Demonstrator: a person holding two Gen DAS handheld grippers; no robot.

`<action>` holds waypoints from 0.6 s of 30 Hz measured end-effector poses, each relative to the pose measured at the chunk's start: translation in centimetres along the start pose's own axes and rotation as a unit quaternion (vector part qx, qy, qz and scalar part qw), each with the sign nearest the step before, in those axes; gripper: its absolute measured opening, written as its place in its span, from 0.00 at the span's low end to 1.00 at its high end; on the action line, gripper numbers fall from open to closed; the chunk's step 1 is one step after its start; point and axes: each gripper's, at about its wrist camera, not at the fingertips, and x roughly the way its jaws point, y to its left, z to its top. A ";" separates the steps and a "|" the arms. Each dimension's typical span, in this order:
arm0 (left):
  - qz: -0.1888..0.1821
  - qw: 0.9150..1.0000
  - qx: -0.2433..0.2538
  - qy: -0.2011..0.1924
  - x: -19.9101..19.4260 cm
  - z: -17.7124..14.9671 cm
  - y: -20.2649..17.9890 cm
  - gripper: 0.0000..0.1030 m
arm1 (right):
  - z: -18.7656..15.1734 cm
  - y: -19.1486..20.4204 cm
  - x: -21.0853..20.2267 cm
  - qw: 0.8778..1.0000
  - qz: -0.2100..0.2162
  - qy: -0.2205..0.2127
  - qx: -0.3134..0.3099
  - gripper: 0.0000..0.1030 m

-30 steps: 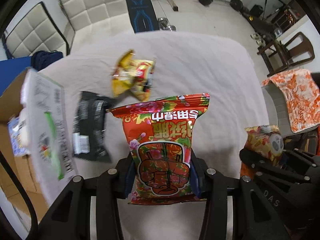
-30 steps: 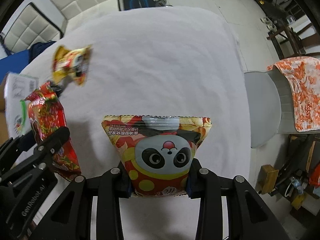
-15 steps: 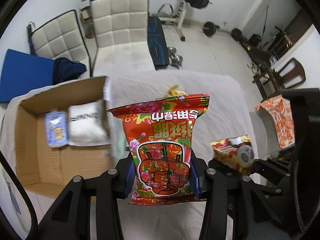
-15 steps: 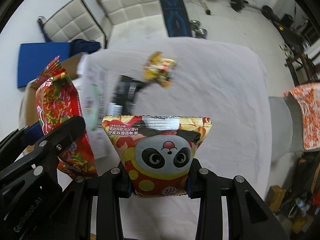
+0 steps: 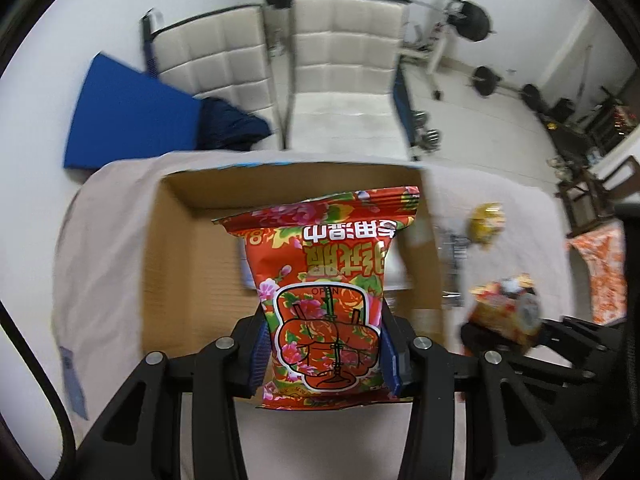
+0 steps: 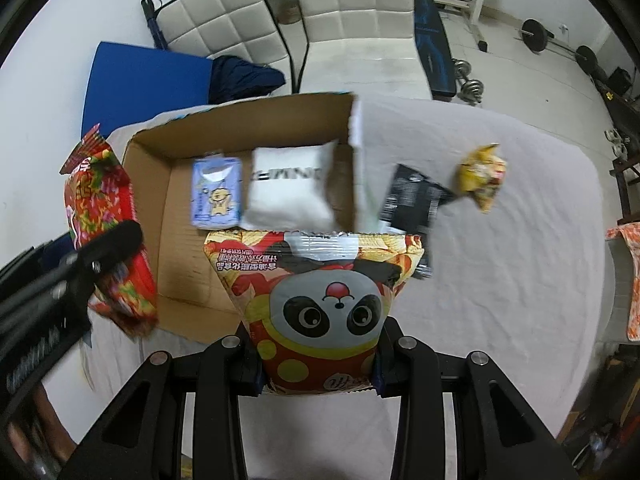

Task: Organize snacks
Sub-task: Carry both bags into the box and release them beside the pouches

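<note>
Snacks are partly sorted, by my reading: the cardboard box (image 6: 160,216) on the white-covered bench (image 6: 520,280) already holds a blue packet (image 6: 217,194) and a white bag (image 6: 290,186), lying side by side against its far wall. Two more are in transit. The left gripper (image 5: 326,354) is clamped on the bottom end of a red floral bag (image 5: 324,280), held over the box's open top. The right gripper (image 6: 318,354) is closed the same way on a panda bag (image 6: 320,292), near the box's front right corner but mostly over the cloth. Left on the bench, to the right of the box, are a black packet (image 6: 412,200) and a yellow one (image 6: 482,174); those two look like the remaining work once the held pair is dropped in.

Both held bags run lengthwise away from the grippers, sealed top edge pointing forward toward the box's far wall. The floral bag's print reads upside down from the left wrist view. The black packet lies slanted, its long axis running from near the box corner toward the panda bag.
</note>
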 end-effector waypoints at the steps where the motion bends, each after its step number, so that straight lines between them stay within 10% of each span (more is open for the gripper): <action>1: 0.007 1.000 -0.005 0.008 0.9 0.1 1.2 0.41 | 0.1 0.6 0.7 1.000 -0.001 0.003 0.000 0.38; 18: 0.040 0.989 -0.022 0.140 16.5 4.9 10.5 0.41 | 1.4 2.9 14.5 0.995 -0.028 0.091 0.029 0.38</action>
